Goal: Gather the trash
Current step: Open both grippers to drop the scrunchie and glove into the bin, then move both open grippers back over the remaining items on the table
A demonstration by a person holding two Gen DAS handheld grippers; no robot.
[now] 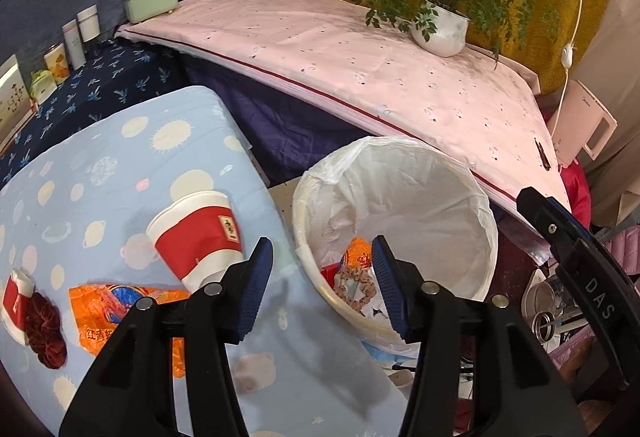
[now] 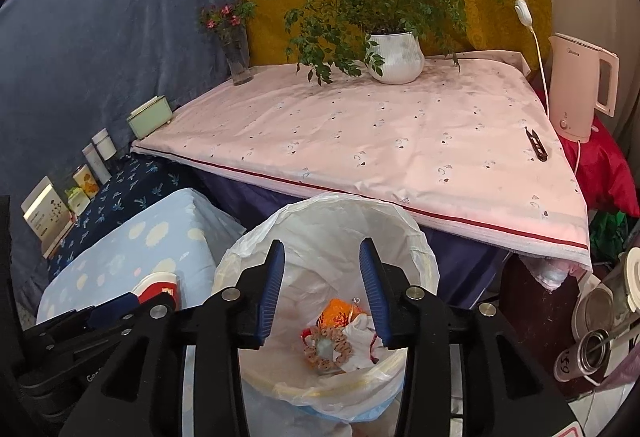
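Both grippers, left (image 1: 322, 279) and right (image 2: 322, 291), hover with jaws wide and empty at the lined bin (image 2: 256, 237); beside it lies a red-and-white cup (image 1: 198, 241).

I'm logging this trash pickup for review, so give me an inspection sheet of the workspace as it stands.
Surface: light blue patterned cloth beside the bin; pink cloth-covered table behind.
Job's things: lined trash bin already holds wrappers; red-and-white paper cup, orange wrapper and a dark red scrunchie lie on the blue cloth.
Clutter: small black clip on the pink cloth.
Grippers: left claw open, empty, over the bin's edge; right claw open, empty, above the bin.
Cables: white cord with inline switch hangs near the kettle.
Surroundings: potted plant, flower vase.
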